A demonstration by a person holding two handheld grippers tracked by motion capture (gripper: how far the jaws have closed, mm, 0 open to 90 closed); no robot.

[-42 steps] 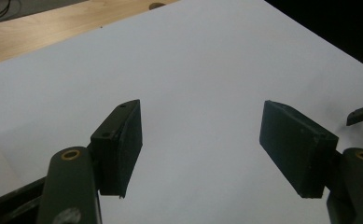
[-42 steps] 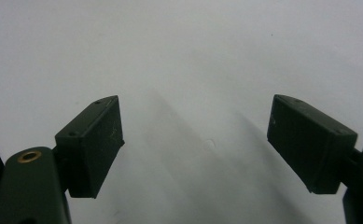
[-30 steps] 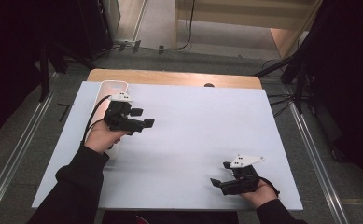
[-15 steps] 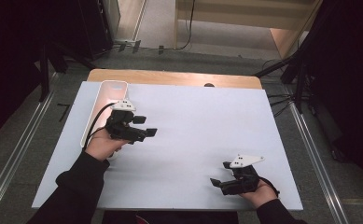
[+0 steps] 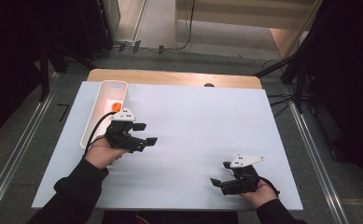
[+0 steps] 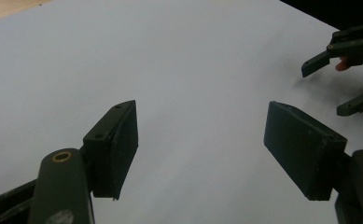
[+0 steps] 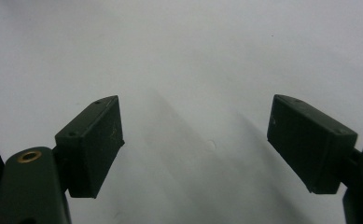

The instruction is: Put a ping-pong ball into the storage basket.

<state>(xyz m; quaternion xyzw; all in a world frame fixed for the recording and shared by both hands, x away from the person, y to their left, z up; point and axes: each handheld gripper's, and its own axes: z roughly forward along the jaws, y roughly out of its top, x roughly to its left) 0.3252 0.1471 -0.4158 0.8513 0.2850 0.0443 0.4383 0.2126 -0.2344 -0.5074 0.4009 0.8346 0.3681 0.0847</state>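
Both grippers, left (image 5: 145, 133) and right (image 5: 220, 173), gape over bare table (image 5: 202, 121) (white bin (image 5: 105, 100) beside left).

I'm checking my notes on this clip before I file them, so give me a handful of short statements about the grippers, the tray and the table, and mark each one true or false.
1. The left gripper is open and holds nothing. True.
2. The right gripper is shut on an orange thing. False: its jaws stand apart with bare white table between them.
3. A white tray lies at the table's far left. True.
4. The small orange thing lies out on the open table. False: it sits inside the tray.
5. The left gripper is nearer the tray than the right gripper is. True.
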